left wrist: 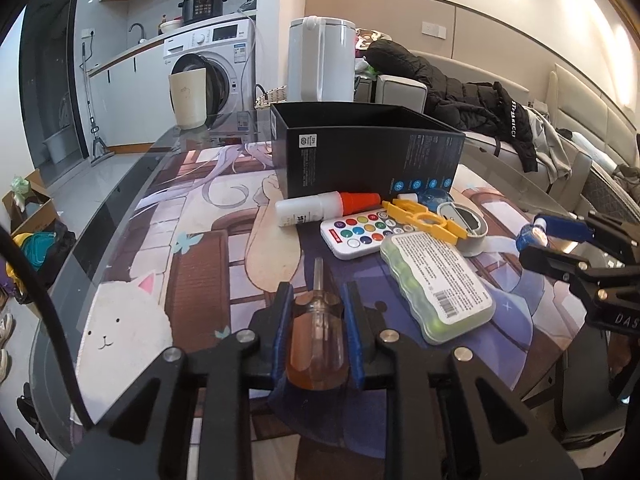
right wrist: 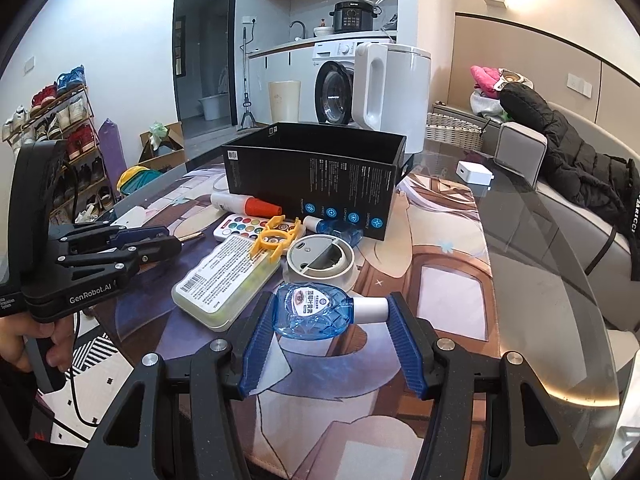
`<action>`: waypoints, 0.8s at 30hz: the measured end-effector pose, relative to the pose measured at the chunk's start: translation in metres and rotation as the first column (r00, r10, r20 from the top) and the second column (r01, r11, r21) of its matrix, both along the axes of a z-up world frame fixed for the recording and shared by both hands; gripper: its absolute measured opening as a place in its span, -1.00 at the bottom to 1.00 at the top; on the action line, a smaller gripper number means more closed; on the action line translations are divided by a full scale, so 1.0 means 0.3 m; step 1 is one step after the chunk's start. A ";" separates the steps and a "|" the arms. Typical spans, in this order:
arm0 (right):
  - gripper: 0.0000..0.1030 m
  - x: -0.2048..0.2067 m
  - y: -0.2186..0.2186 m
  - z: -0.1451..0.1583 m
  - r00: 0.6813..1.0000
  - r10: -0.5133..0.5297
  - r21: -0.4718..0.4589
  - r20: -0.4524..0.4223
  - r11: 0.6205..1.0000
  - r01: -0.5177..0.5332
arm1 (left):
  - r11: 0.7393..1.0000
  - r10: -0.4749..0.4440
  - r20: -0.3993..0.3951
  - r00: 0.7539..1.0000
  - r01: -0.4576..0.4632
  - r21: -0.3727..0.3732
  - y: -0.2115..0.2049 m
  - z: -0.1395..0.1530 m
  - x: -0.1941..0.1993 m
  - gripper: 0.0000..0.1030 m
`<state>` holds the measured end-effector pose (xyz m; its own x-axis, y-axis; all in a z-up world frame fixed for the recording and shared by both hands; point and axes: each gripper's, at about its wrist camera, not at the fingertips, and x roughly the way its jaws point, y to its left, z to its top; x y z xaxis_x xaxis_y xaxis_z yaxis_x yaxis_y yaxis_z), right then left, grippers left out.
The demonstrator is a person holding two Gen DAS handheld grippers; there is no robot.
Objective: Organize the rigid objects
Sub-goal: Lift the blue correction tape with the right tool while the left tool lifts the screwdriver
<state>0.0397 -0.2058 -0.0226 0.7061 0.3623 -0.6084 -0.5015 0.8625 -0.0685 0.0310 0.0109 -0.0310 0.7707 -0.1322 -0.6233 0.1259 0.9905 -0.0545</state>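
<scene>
Left gripper (left wrist: 316, 320): jaws pinching a screwdriver (left wrist: 316, 344)
Right gripper (right wrist: 330, 320): jaws clamped on a blue bottle (right wrist: 316, 314)

On the table (right wrist: 520, 280) the open box (right wrist: 316, 176) stands at twelve o'clock, the kettle (right wrist: 396, 84) behind it. Before the box lie a bottle (left wrist: 320, 208) at eleven o'clock and a remote (left wrist: 360, 232), with a clip (right wrist: 276, 240) resting across a flat case (right wrist: 224, 280) and a round tin (right wrist: 320, 264) at one o'clock. A screwdriver (left wrist: 318, 344) lies at six o'clock in the left wrist view, a small flask (right wrist: 320, 312) likewise in the right
</scene>
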 end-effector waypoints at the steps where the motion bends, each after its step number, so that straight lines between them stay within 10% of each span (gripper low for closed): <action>1: 0.10 -0.001 -0.001 0.000 1.000 -0.001 0.000 -0.001 1.000 0.001 | 1.000 -0.003 -0.002 1.000 0.003 0.006 -0.002 -0.011 -0.002 -0.55; 24: 0.10 0.018 -0.003 0.128 0.998 0.006 0.033 0.064 0.999 -0.008 | 0.995 -0.014 0.104 0.994 0.024 -0.099 0.005 0.188 -0.009 -0.56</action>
<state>0.0451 -0.2067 0.0157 0.7407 0.3863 -0.5497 -0.5030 0.8612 -0.0725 0.0283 0.0125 0.0253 0.8270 -0.2055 -0.5233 0.1549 0.9781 -0.1393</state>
